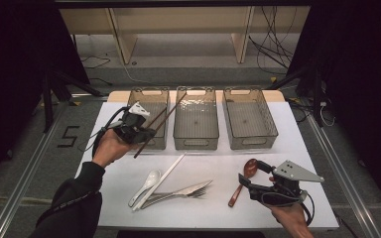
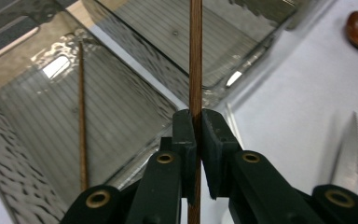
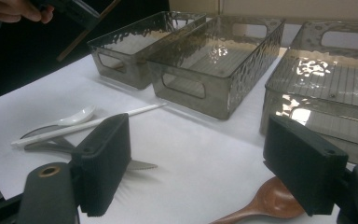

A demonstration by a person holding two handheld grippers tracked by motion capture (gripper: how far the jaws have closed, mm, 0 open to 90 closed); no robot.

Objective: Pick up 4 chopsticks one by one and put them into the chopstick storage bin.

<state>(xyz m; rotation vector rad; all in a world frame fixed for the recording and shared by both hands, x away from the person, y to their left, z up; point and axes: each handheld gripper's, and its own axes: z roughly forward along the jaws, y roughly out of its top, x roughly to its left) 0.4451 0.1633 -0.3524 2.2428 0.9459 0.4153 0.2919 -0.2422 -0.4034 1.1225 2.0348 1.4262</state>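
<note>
- The left gripper [image 1: 138, 125], held above the table's left side, has its jaws pinched on a brown chopstick [image 1: 159, 125], whose long axis runs from about seven o'clock up to one o'clock in the high view, the far end reaching over the left bin [image 1: 150, 118].
- A second chopstick [image 2: 81, 116] already lies along that bin's floor, seen in the left gripper view at about ten o'clock from the jaws (the probable destination of the one in hand).
- The coming move likely turns on this: the bin sits directly under and ahead of the gripped stick, so the stick's axis needs swinging to match the bin's length before release.
- The right gripper [image 1: 254, 178] rests near the table's right front, jaws spread and holding nothing, with a wooden spoon [image 1: 243, 179] just beside them at nine o'clock.
- White spoon [image 1: 148, 184], white chopstick [image 1: 161, 179], knife [image 1: 186, 189] and fork [image 1: 198, 191] wait at centre front.
</note>
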